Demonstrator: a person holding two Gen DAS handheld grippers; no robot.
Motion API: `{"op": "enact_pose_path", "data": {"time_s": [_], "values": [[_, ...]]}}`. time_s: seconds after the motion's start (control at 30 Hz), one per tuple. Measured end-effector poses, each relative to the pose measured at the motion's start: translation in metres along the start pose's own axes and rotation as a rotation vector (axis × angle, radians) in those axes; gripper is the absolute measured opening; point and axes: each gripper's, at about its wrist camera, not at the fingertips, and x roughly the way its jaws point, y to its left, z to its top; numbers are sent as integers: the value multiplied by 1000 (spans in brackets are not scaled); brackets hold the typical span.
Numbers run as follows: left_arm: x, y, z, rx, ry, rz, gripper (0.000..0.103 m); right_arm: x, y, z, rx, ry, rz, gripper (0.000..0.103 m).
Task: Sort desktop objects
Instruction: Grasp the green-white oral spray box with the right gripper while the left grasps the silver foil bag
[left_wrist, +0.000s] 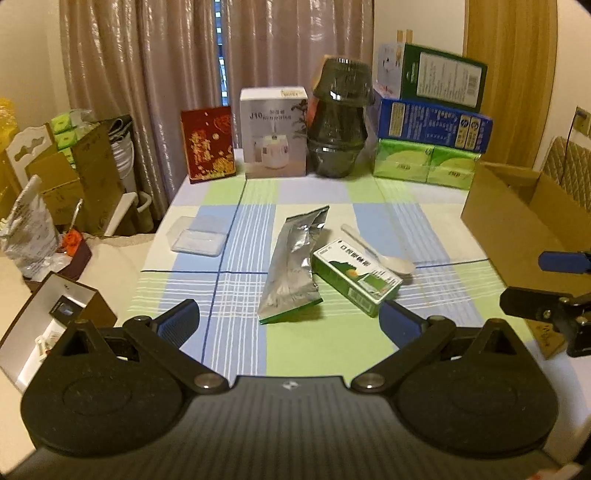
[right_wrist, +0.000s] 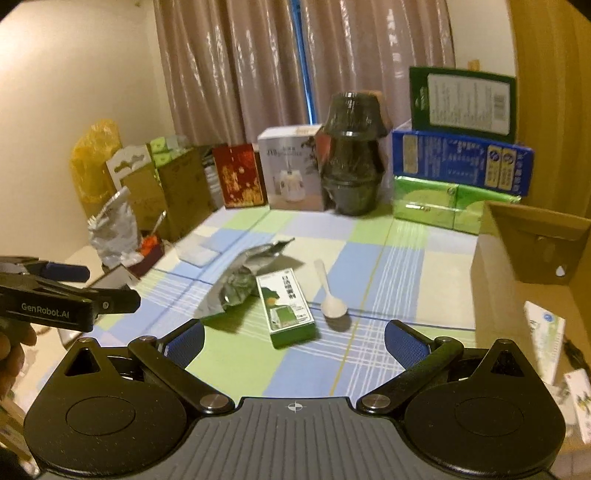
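— So both are free: the left hand-held gripper (left_wrist: 290, 317) hangs over the near part of the table (left_wrist: 436, 221) with its jaws spread wide and nothing between them, and the right hand-held gripper (right_wrist: 293, 338) likewise stands apart and empty.

— And the things to sort?

— Mid-table. The green carton (right_wrist: 286, 308) lies flat, its near end closest to the right gripper. The silver foil pouch (left_wrist: 293, 262) lies just beside it on the left, seemingly touching at one corner. The white spoon (right_wrist: 330, 295) lies just to the right, bowl toward the camera. The clear plastic tray (left_wrist: 197, 238) sits well apart at the left edge.

— Which first?

— Likely the carton. Its long sides are bare enough for a grip across the narrow width; coming straight down, square to those sides, should keep a finger from snagging the pouch or nudging the spoon.

— Where would it go?

— Probably the open cardboard box (right_wrist: 532, 266) at the right, which already holds small packets. Its near flap stands up, so a carried item should be lifted clear of that rim.

— Room?

— The near cloth is open. The back row, the dark jar (left_wrist: 340, 122) and stacked boxes (left_wrist: 432, 110), is well clear; the left edge drops off close to the tray.
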Motion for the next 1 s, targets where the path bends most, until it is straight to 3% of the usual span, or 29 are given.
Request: {"op": "enact_pose_path", "data": {"time_s": [0.37, 0.53, 0.7, 1.0], "values": [[84, 7, -17, 143, 31, 0, 101, 83, -9, -10, -52, 55, 74, 100], [103, 9, -12, 161, 17, -23, 100, 114, -14, -6, -60, 83, 92, 87], [127, 5, -12, 215, 39, -33, 93, 143, -18, -5, -95, 119, 88, 76], [154, -1, -13, 243, 34, -42, 84, 178, -15, -10, -153, 173, 94, 74]]}}
